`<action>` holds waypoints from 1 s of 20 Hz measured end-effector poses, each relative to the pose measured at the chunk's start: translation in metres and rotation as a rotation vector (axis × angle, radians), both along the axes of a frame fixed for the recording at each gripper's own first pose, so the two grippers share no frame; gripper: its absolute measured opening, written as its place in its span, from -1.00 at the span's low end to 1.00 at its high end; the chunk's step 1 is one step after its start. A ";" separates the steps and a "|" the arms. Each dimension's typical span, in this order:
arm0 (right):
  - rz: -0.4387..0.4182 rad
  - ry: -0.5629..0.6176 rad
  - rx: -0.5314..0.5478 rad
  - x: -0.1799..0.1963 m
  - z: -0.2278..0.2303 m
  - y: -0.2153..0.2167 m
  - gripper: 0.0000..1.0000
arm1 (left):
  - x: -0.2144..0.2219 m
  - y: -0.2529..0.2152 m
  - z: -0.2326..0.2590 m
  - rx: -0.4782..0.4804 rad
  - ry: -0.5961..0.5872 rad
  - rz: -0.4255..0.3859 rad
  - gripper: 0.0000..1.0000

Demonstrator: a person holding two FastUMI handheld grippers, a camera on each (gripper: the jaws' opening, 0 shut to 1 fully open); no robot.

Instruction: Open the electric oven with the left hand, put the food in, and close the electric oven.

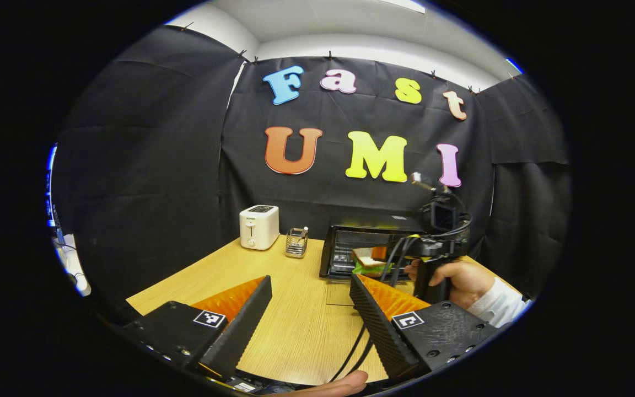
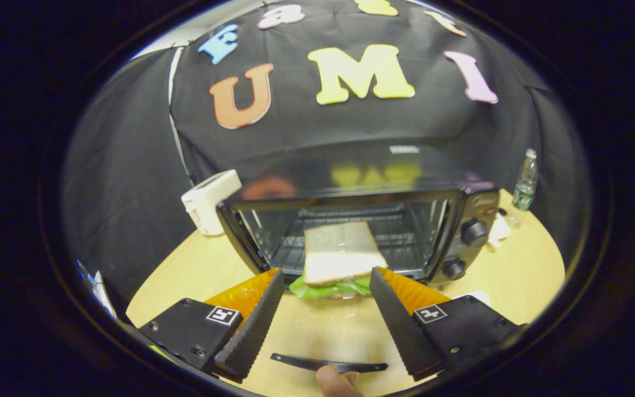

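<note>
So the oven [image 2: 350, 231] is sitting on the table [image 2: 532, 270] with its glass door [image 2: 328, 331] already dropped flat toward the camera, and the sandwich [image 2: 342, 256] is lying at the mouth of the cavity, half on the rack, lettuce poking out over the front edge. The right claw [image 2: 326, 309] is hanging just in front of it, spread wide, fingers either side of the bread and not pinching it as far as I can tell. The left claw [image 1: 309, 314] is hovering well back over bare table, also wide open and gripping nothing.

My guess: the food is going in but isn't fully seated. I'd be nudging it deeper along the rack, keeping it level so the filling isn't sliding out, then backing the right claw straight out, clear of the door, before the left one is lifting the door by its handle.
</note>
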State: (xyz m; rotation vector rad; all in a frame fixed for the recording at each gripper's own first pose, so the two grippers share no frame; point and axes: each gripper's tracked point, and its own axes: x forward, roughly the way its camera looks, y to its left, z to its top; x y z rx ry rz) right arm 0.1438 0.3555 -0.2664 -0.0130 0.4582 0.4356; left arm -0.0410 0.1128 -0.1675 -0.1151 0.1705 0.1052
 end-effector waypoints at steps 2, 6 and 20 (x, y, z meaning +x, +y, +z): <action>0.013 -0.065 0.022 -0.017 0.028 -0.013 1.00 | 0.001 0.001 0.001 -0.005 -0.002 0.008 0.88; -0.002 -0.226 0.064 -0.049 0.089 -0.052 1.00 | 0.009 -0.004 -0.003 -0.013 0.005 0.002 0.89; -0.154 -0.470 0.120 -0.095 0.196 -0.200 0.76 | 0.084 -0.102 -0.073 0.030 0.170 -0.179 0.89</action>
